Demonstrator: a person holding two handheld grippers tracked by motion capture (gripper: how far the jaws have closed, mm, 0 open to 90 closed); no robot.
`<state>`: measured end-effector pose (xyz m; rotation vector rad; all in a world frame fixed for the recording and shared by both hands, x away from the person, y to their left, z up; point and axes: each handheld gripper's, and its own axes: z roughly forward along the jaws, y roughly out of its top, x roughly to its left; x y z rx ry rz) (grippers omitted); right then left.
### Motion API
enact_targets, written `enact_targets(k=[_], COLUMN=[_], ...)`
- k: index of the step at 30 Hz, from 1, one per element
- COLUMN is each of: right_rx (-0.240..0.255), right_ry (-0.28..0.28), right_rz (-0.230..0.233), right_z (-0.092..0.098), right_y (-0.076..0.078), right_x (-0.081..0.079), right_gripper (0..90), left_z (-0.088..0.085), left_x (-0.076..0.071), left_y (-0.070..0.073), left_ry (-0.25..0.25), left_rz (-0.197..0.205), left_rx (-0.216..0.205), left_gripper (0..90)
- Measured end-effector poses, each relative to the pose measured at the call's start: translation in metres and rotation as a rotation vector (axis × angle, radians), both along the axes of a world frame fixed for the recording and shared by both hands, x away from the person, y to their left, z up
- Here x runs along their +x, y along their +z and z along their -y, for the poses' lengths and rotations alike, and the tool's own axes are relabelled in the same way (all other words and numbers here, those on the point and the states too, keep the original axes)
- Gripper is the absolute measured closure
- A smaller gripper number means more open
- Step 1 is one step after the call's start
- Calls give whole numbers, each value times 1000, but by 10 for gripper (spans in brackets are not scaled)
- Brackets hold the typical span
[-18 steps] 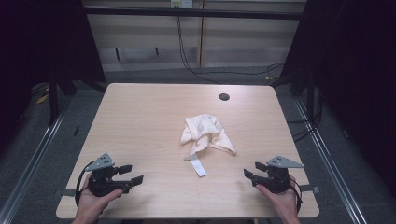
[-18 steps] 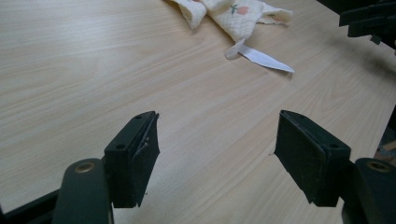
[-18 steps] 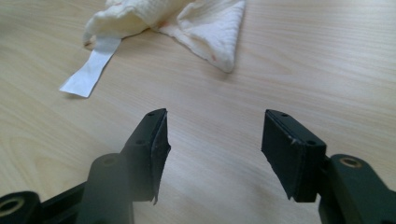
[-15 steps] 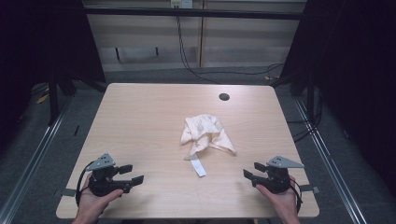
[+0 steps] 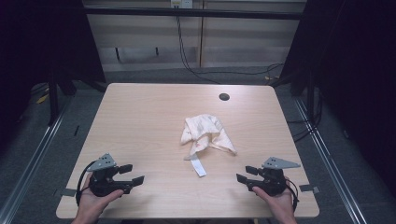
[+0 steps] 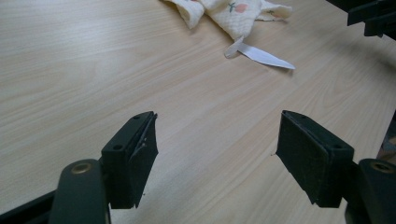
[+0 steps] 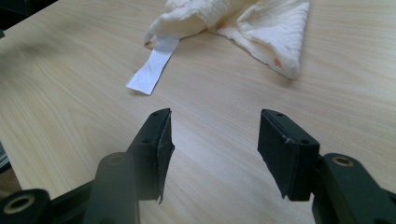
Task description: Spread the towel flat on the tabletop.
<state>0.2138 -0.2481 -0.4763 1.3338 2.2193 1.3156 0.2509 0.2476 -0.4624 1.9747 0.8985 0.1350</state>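
Wooden table (image 5: 140,121), pale grain, rounded corners; dark floor, cables and a light wall panel are seen behind it. One small dark round hole (image 5: 224,97) is set near the far edge.

Cloth (image 5: 205,134): cream, crumpled, with small printed motifs; laid near the table's middle, slightly right of centre. A white tag (image 5: 198,165) is attached at its near end and lies flat on the wood.

Left gripper (image 5: 131,174): held in a hand at the near left corner, jaws parted wide, nothing between them; well apart from the cloth.

Right gripper (image 5: 245,174): held in a hand at the near right corner, jaws apart and empty, pointed toward the tag; cloth lies ahead, untouched.
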Motion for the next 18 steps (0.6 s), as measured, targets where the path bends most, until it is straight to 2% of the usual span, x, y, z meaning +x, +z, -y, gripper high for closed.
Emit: enact_targets(k=[5,7,13,18], right_rx=[6,-6,-1,-4], right_ry=[21,35,48,75], right_rz=[0,4,-1,19], right_z=[-6,-8,-10,-15], right_y=[4,6,8,12], right_x=[2,2,8,10], right_gripper=[453,461,477,476], left_z=[0,1,3,2], left_x=[-1,-1,1,-1], left_y=[-1,-1,-2,-2], left_ry=[-5,-8,-10,1], left_rz=[-8,-10,-12,-8], left_rx=[-10,-20,-6,-7], left_gripper=[290,297,297,290])
